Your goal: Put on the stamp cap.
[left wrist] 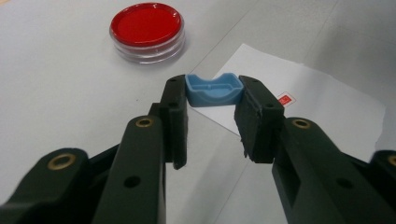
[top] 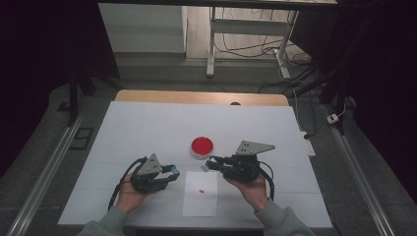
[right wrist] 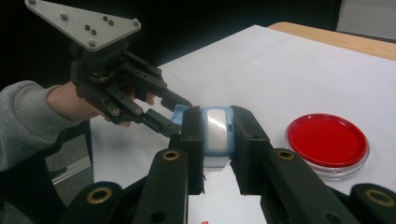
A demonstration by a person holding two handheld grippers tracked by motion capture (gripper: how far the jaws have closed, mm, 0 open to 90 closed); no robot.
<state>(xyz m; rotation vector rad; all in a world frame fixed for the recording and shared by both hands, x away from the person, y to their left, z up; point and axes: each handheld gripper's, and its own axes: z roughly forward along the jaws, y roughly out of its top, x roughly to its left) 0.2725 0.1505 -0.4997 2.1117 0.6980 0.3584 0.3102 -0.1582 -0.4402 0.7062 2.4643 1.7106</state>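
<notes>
Two hand-held grippers are seen over a table covered in white, near its front edge. The left gripper (top: 172, 170) is held toward the front-left, and a small blue cap (left wrist: 213, 89) is clamped between its jaws; in the left gripper view the cap is seen as an open, hollow shell pinched at both ends by the pads. The right gripper (top: 210, 163) is held just right of the middle, and its jaws are closed on a blue case (right wrist: 216, 131) with a pale grey face, gripped on its two sides. In the right gripper view the cap is seen just beside the case, at its far-left corner; whether the two parts touch cannot be told.

A paper sheet (top: 200, 202) is laid flat at the front edge of the table, between the two hands, and a small red mark (top: 201, 191) is printed on it. In the high view both sets of jaws are held above the sheet's far end. A round dish (top: 202, 146) with red contents is set on the table just beyond the sheet, near the table's middle and close to the right gripper's tips. Grey sleeves (top: 285, 223) are worn on both forearms, which enter from the front edge.
</notes>
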